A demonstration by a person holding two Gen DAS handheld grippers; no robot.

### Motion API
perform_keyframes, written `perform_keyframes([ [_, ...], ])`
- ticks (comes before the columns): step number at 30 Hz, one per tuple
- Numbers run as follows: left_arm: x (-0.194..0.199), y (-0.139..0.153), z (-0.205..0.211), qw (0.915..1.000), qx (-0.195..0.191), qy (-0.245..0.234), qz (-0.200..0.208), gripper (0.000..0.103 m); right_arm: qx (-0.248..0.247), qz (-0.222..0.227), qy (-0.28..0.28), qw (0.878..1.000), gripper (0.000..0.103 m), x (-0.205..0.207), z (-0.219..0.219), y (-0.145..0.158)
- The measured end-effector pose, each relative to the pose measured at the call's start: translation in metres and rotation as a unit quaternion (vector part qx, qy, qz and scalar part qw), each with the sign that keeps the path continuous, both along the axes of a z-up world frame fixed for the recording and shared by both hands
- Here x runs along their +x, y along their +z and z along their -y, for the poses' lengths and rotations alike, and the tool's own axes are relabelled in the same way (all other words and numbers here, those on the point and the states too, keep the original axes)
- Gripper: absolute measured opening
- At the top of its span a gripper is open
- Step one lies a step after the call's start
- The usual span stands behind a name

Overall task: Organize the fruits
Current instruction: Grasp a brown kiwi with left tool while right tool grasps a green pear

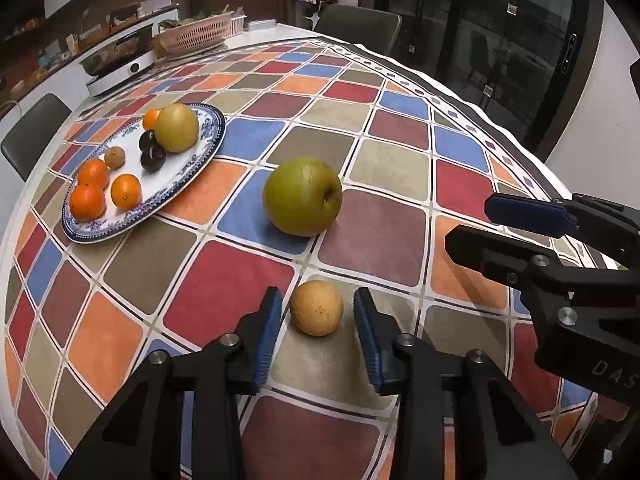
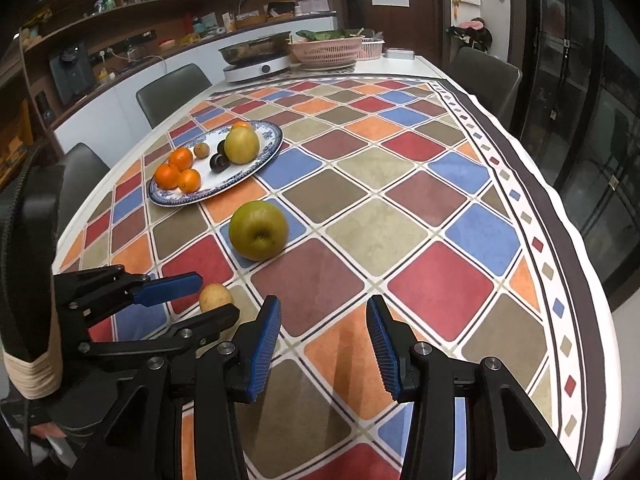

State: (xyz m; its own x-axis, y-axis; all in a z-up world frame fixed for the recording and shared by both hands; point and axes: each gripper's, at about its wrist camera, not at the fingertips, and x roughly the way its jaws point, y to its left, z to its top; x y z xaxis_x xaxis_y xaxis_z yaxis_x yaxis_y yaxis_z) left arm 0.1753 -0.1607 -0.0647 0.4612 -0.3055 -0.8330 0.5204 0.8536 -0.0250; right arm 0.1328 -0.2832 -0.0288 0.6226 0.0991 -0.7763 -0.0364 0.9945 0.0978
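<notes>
A blue-and-white plate [image 1: 208, 136] at the left holds oranges [image 1: 126, 191], two dark plums [image 1: 152, 159], a kiwi [image 1: 115, 157] and a yellow-green pear [image 1: 177, 127]. A big green pear [image 1: 303, 196] lies on the tablecloth beside the plate; it also shows in the right wrist view [image 2: 258, 230]. A small yellow fruit [image 1: 316, 307] lies between the open fingers of my left gripper [image 1: 317, 334], untouched on both sides. My right gripper [image 2: 323, 344] is open and empty above the cloth, to the right of the left one [image 2: 208, 296].
The table carries a chequered cloth [image 2: 400, 184]. At the far end stand an electric hot pot [image 2: 258, 60] and a pink basket [image 2: 326, 52] of greens. Grey chairs [image 2: 172, 90] line the left and far sides. The table edge [image 2: 580, 240] curves along the right.
</notes>
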Motion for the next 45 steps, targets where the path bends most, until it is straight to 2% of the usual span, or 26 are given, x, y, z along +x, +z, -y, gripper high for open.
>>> perform_keyframes([
  [3, 0.002, -0.001, -0.001, 1.0000, -0.007, 0.002, -0.005, 0.028, 0.000, -0.002, 0.002, 1.000, 0.045, 0.001, -0.001, -0.001],
  [7, 0.002, 0.003, -0.008, 0.9998, -0.018, 0.008, -0.008, 0.028, -0.002, -0.007, 0.004, 1.000, 0.045, 0.003, -0.004, -0.004],
  [16, 0.004, 0.029, -0.035, 0.9981, -0.009, 0.052, 0.032, 0.028, 0.000, -0.006, 0.040, 0.999, 0.045, 0.015, -0.022, -0.005],
  [17, 0.004, 0.031, -0.038, 0.9977, -0.008, 0.057, 0.035, 0.028, 0.002, -0.003, 0.046, 0.999, 0.048, 0.018, -0.025, -0.004],
  [18, 0.005, 0.032, -0.042, 0.9973, -0.007, 0.063, 0.037, 0.028, 0.007, 0.000, 0.054, 0.999, 0.062, 0.022, -0.028, -0.004],
  [20, 0.006, 0.035, -0.050, 0.9965, -0.010, 0.073, 0.038, 0.028, 0.009, 0.004, 0.059, 0.998, 0.069, 0.029, -0.034, -0.004],
  [22, 0.008, 0.037, -0.057, 0.9956, -0.016, 0.084, 0.037, 0.028, 0.007, 0.011, 0.070, 0.997, 0.069, 0.035, -0.040, -0.004],
  [27, 0.013, 0.038, -0.066, 0.9941, -0.018, 0.099, 0.041, 0.028, 0.006, -0.007, 0.070, 0.998, 0.069, 0.057, -0.046, -0.012],
  [38, 0.023, 0.027, -0.068, 0.9940, -0.012, 0.105, 0.031, 0.028, 0.003, -0.026, 0.082, 0.996, 0.068, 0.088, -0.055, -0.022],
  [41, 0.025, 0.025, -0.069, 0.9937, -0.013, 0.108, 0.027, 0.028, -0.002, -0.036, 0.083, 0.996, 0.058, 0.093, -0.056, -0.026],
  [45, 0.027, 0.023, -0.071, 0.9936, -0.013, 0.109, 0.026, 0.028, 0.001, -0.044, 0.086, 0.995, 0.052, 0.095, -0.057, -0.031],
])
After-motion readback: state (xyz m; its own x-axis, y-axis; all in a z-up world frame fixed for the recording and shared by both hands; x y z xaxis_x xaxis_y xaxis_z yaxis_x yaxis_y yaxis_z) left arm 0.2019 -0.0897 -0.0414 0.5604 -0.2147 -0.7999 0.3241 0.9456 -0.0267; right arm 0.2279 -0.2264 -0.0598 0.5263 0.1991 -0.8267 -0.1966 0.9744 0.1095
